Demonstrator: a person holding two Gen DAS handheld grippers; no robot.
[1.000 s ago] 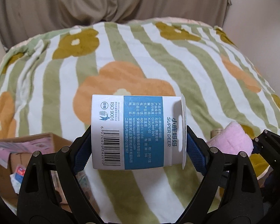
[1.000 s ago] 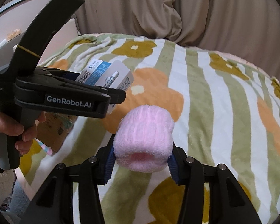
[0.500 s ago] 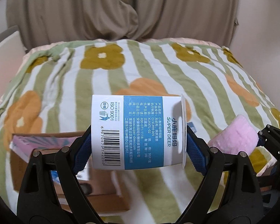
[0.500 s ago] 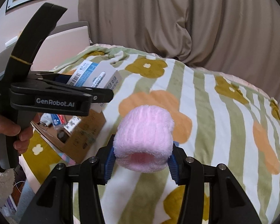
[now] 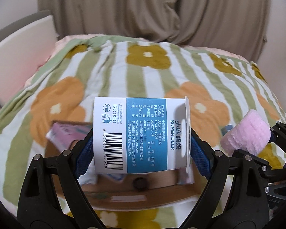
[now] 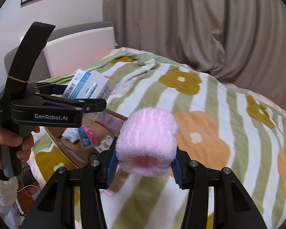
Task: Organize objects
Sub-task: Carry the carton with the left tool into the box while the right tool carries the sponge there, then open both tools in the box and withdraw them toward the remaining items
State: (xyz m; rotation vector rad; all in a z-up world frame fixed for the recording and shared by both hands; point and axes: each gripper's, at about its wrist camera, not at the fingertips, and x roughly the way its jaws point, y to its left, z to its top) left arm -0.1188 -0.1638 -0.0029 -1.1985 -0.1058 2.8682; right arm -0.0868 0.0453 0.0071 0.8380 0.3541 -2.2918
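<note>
Mid-carry: you held both loads above the bed, neither yet dropped off.
Left gripper point(image 5: 142, 150): you had it clamped on the white-and-blue box point(image 5: 141, 135), blue pads pressed vs. its two ends, barcode face toward the cam.
Box position: it hung in the air right over the open cardboard carton point(image 5: 162, 192), not touching it, per the left wrist view.
Right gripper point(image 6: 144, 164): you had it closed on the pink fluffy roll point(image 6: 146, 141), pads squeezing both sides, soft end facing the cam.
Roll position: it sat aloft to the right of the carton point(image 6: 74, 148), over the striped flower blanket point(image 6: 209, 114), not over the opening as far as the right wrist view showed.
Carton contents: small packets, a pink pack and a dark round item lay inside; blur hid details.
Left hand point(image 6: 13, 139): your fingers wrapped the handle of the left tool, seen from the right wrist cam.
Step in hand: prob. the delivery leg of organizing, i.e. bringing box and roll to the carton.
Next move, left: looked like you needed to lower the box into a free spot betw. the packets, then release; box was wide, so a level drop seemed wise.
Next move, right: roll likely had to shift left over the opening first, w/o bumping the left tool.
Risk: the two tools were near each other, so crowding at the carton mouth seemed possible.
</note>
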